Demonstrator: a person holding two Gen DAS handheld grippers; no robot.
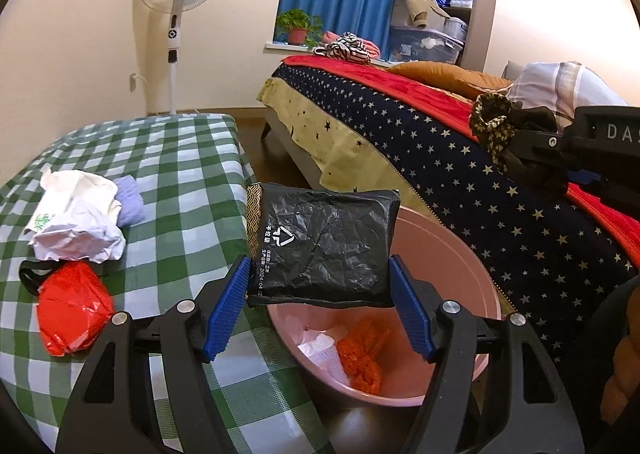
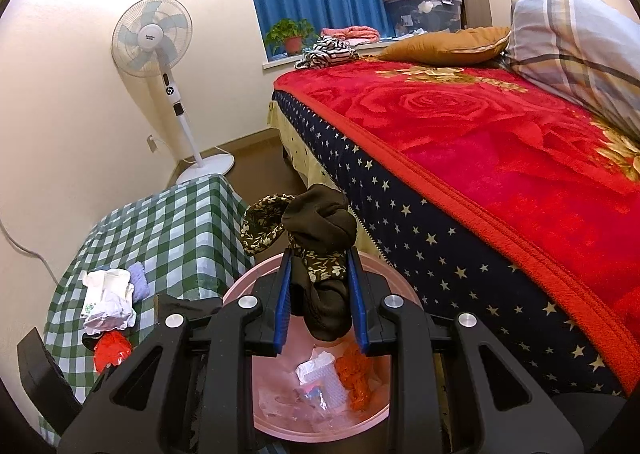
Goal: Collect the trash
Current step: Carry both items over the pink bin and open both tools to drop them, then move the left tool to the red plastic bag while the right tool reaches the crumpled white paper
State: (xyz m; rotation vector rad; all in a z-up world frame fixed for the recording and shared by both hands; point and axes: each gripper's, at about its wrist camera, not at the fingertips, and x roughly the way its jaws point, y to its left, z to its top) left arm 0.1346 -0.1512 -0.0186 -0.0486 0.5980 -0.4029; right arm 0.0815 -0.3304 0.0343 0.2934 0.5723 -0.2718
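The left tongs point(image 1: 320, 290) pinch a flat black packet point(image 1: 326, 242) by its two side edges, so its long side runs across from one blue pad to the other. The pink bin point(image 1: 472, 254) sits right under and a bit ahead of it, beside the bench point(image 1: 180, 158). The right tongs point(image 2: 320, 302) squeeze a dark cloth bundle point(image 2: 320, 230) that hangs straight above the same bin. Both things look ready to drop in. More trash waits on the bench: crumpled white paper point(image 1: 80, 230) and a red bag point(image 1: 72, 310).

Warm, bright indoor light, sharp focus, heavy fisheye edge distortion.
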